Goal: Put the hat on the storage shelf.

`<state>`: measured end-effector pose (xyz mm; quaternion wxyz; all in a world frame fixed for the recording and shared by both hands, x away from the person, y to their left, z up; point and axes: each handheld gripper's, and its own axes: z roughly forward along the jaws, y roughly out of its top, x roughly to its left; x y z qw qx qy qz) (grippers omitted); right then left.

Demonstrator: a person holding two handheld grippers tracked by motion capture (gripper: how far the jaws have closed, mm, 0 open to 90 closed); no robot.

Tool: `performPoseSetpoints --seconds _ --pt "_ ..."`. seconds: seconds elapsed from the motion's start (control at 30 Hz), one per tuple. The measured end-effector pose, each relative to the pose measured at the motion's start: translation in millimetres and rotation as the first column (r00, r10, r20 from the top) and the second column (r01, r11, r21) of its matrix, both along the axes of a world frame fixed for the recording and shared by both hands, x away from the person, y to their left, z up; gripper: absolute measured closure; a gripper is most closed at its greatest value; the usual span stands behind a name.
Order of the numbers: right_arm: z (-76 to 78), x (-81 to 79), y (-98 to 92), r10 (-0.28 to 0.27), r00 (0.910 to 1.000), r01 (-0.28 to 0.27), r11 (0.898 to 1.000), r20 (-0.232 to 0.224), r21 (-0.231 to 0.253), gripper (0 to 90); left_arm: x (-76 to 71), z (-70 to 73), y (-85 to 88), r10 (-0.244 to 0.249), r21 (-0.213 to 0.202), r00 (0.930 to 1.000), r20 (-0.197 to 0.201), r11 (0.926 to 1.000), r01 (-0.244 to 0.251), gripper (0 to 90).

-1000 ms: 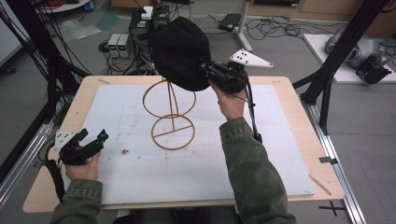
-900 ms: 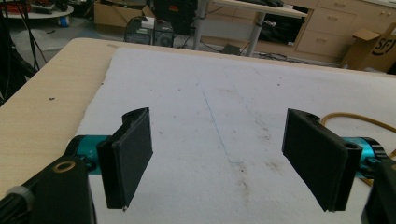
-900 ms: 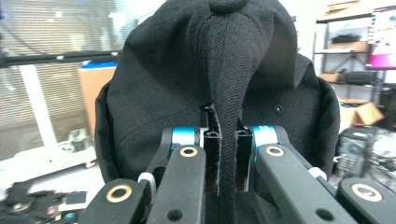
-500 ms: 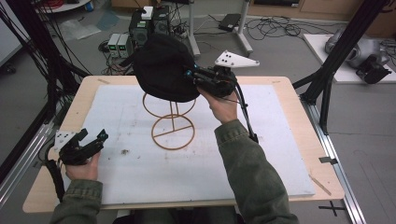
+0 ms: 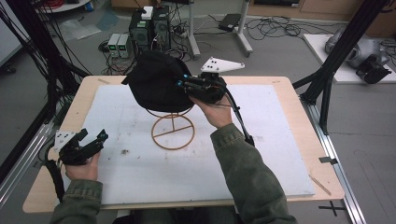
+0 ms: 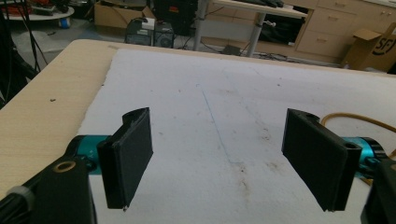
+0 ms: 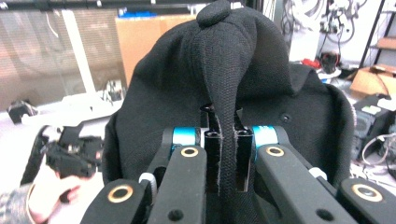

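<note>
Cap [image 5: 154,86] fold pinched tight in right gripper [image 5: 183,84], over wire stand [image 5: 173,131]; left gripper [image 6: 219,163] wide open, empty

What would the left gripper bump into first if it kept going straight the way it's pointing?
Probably nothing for a good while. The left gripper is open, and in its own view just the bare white mat lies between its jaws. The orange wire stand sits off to one side, likely out of its line, though depth is hard to judge.
</note>
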<state>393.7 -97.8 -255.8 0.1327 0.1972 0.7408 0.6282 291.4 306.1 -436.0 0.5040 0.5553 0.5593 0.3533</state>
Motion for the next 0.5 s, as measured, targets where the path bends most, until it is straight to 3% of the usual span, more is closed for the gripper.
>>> performPoseSetpoints --seconds 0.17,0.5 --pt "-4.4 0.0 2.1 0.0 0.9998 -0.001 1.0 -0.017 -0.025 87.4 0.0 -0.1 0.0 0.0 0.002 1.0 -0.001 1.0 0.0 24.7" --pt "-9.6 -2.5 1.0 -0.03 0.9979 0.03 1.0 -0.058 0.006 84.8 0.2 -0.2 -0.2 0.0 0.003 1.0 -0.003 1.0 0.0 24.8"
